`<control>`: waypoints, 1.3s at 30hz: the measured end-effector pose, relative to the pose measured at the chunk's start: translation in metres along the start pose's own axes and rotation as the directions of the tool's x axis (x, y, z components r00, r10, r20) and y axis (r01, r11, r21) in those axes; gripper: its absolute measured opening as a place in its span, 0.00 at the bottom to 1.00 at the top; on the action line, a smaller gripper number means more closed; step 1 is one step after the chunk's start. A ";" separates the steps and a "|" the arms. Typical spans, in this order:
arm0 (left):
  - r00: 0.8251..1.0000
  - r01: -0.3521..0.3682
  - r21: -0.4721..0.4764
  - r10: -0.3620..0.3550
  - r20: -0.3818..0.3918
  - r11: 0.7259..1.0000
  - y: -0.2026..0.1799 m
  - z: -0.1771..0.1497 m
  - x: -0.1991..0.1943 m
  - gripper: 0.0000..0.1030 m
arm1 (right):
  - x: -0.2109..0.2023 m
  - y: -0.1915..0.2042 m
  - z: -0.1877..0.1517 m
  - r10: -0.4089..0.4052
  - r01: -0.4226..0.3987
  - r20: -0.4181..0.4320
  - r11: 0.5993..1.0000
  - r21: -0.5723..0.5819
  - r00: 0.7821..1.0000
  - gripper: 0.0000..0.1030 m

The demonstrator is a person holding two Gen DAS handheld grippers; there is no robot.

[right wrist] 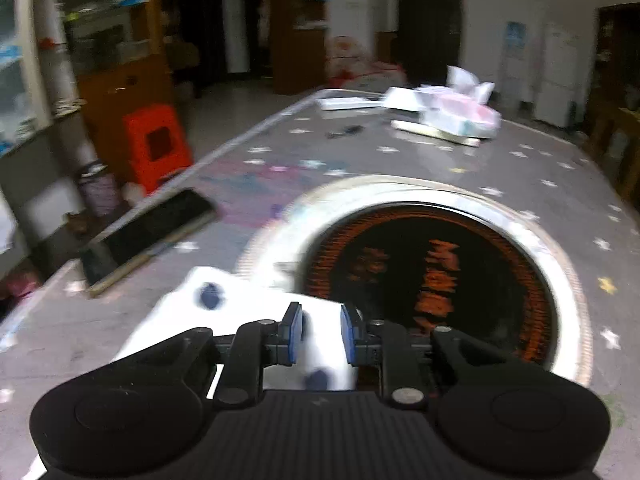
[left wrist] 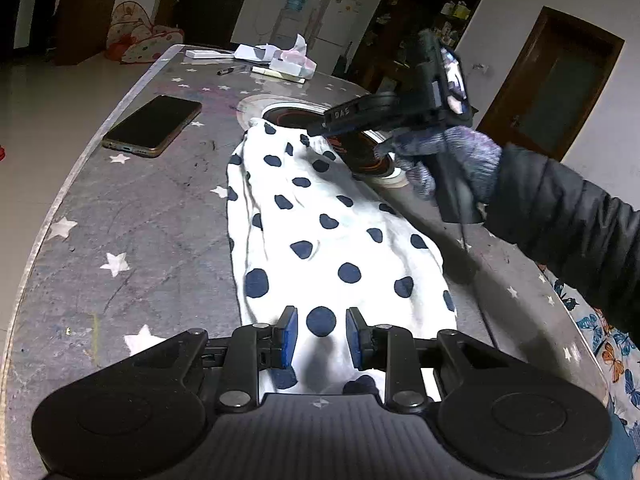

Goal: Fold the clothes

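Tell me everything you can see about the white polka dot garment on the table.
The garment is white, soft-looking fabric with dark blue dots, folded into a long, wrinkled strip on the starry grey table. Its far end overlaps the round black-and-orange inset. The left gripper straddles the near end, the right gripper the far end; whether either pinches the cloth is unclear.

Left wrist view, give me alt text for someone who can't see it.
A white garment with navy dots lies lengthwise on a star-patterned table, its near end between the left gripper's parted jaws. A gloved hand holds the right gripper at its far end.
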State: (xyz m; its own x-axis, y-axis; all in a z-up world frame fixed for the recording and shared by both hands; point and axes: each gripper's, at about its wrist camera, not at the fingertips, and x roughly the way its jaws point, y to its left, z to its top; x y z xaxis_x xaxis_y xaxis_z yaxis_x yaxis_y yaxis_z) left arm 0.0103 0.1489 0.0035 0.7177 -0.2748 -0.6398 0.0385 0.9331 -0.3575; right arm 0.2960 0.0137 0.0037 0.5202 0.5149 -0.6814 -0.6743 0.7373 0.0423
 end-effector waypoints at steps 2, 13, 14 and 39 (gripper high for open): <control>1.000 -0.007 -0.006 0.007 -0.004 1.000 0.001 0.000 0.001 0.28 | 0.000 0.014 0.000 0.058 -0.059 -0.021 0.997 -0.049 0.998 0.20; 0.997 -0.068 -0.028 0.069 0.027 0.997 0.005 0.018 0.005 0.28 | 0.014 0.043 0.000 0.129 -0.136 -0.071 0.986 -0.094 0.989 0.25; 0.996 -0.077 -0.031 0.078 0.033 0.997 0.006 0.023 0.007 0.28 | 0.007 0.041 0.001 0.130 -0.136 -0.067 0.986 -0.097 0.989 0.25; 0.978 -0.197 0.039 0.194 0.074 0.980 0.004 0.055 0.045 0.04 | -0.155 -0.031 -0.128 0.193 -0.198 -0.174 0.980 -0.011 0.966 0.28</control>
State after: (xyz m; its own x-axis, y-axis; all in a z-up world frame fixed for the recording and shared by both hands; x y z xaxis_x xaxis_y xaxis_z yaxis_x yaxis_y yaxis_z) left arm 0.0810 0.1530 0.0106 0.7609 -0.0708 -0.6450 -0.0768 0.9772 -0.1979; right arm 0.1696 -0.1446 0.0147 0.2807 0.5635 -0.7770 -0.7699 0.6156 0.1684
